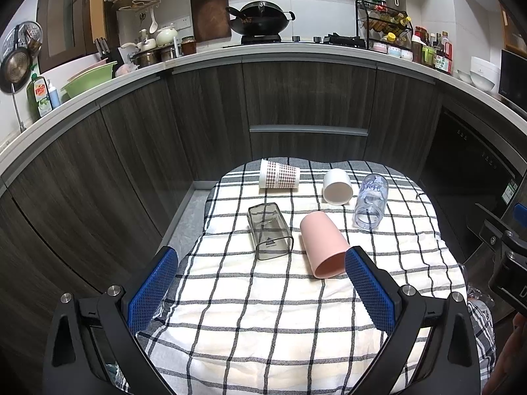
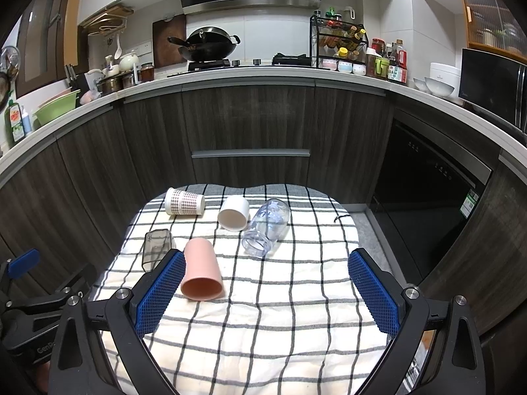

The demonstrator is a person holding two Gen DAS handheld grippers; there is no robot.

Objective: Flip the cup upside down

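Observation:
Several cups lie on their sides on a checked cloth (image 1: 263, 312). A pink cup (image 1: 322, 247) lies nearest, mouth toward me; it also shows in the right wrist view (image 2: 201, 275). A smoky square cup (image 1: 270, 232) lies left of it. A patterned paper cup (image 1: 279, 174), a white cup (image 1: 337, 187) and a clear glass cup (image 1: 370, 201) lie farther back. My left gripper (image 1: 260, 263) is open and empty, short of the cups. My right gripper (image 2: 265, 270) is open and empty; its left finger (image 2: 161, 291) is beside the pink cup.
The cloth (image 2: 280, 296) covers a small table in front of dark kitchen cabinets (image 1: 306, 98). The right gripper's body (image 1: 507, 250) shows at the right edge of the left wrist view. A dishwasher (image 2: 428, 197) stands at the right. The floor gap (image 1: 184, 217) is to the left.

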